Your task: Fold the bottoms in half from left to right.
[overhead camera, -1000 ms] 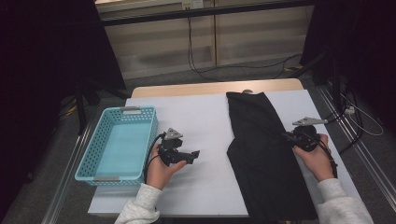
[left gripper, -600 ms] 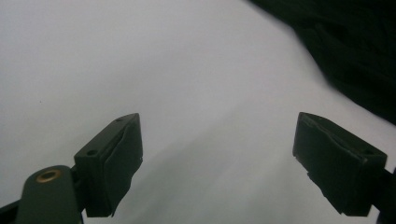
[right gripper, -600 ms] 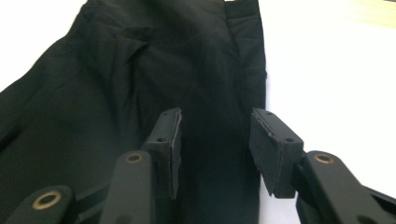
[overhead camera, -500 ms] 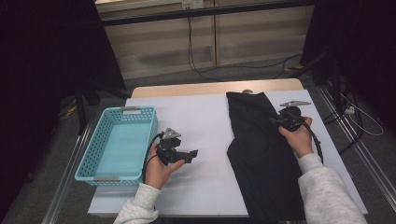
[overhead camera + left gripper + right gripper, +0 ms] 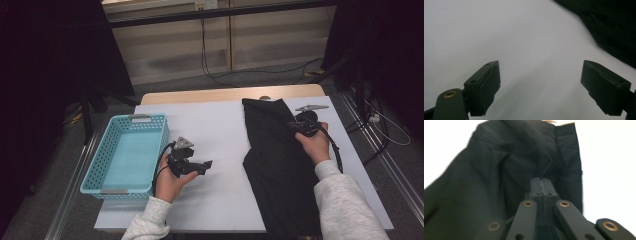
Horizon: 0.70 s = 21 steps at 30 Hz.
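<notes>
A long black garment (image 5: pixel 280 165) lies spread down the right half of the white table (image 5: pixel 215 125). My right gripper (image 5: pixel 292 125) rests on its upper right part, by the far end. In the right gripper view its jaws have just been closing and now stand pressed together (image 5: pixel 543 182), pinching a thin raised fold of the garment (image 5: pixel 499 182). My left gripper (image 5: pixel 206 166) lies low over bare table left of the garment, pointing right. Its jaws are wide apart (image 5: pixel 540 85) with nothing between them. The garment's edge (image 5: pixel 609 22) shows ahead of it.
A light blue plastic basket (image 5: pixel 95 165) stands on the table's left side, just left of my left hand. The wooden far edge of the table (image 5: pixel 225 94) borders the floor, where cables (image 5: pixel 210 65) run. A metal rail (image 5: pixel 395 175) lines the right side.
My right hand has moved with its gripper toward the far end of the garment and a little leftward onto the cloth. The left hand and gripper have stayed still.
</notes>
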Each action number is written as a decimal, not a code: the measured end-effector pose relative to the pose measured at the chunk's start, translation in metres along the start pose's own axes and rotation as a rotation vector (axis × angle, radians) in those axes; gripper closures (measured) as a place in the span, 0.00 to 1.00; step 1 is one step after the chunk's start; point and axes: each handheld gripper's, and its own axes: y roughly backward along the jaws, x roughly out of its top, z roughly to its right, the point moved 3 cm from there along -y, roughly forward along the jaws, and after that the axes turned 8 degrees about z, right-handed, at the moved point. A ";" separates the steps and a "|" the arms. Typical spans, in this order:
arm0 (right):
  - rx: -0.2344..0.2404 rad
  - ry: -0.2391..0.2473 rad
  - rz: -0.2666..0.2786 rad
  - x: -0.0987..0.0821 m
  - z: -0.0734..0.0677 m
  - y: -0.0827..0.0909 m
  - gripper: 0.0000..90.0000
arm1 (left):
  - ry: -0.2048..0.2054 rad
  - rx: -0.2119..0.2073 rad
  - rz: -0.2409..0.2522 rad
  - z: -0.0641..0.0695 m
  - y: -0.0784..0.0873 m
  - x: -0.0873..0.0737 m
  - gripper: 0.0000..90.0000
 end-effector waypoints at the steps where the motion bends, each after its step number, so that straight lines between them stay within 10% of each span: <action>1: 0.014 -0.002 0.004 0.001 -0.003 0.001 1.00 | -0.005 -0.001 -0.003 -0.001 0.000 0.000 0.18; 13: 0.187 0.142 -0.044 -0.013 -0.058 0.005 0.99 | -0.004 0.003 -0.002 0.000 0.000 0.000 0.18; 21: 0.138 0.093 -0.035 -0.004 -0.051 0.004 0.75 | -0.001 0.005 0.002 -0.001 0.000 0.000 0.18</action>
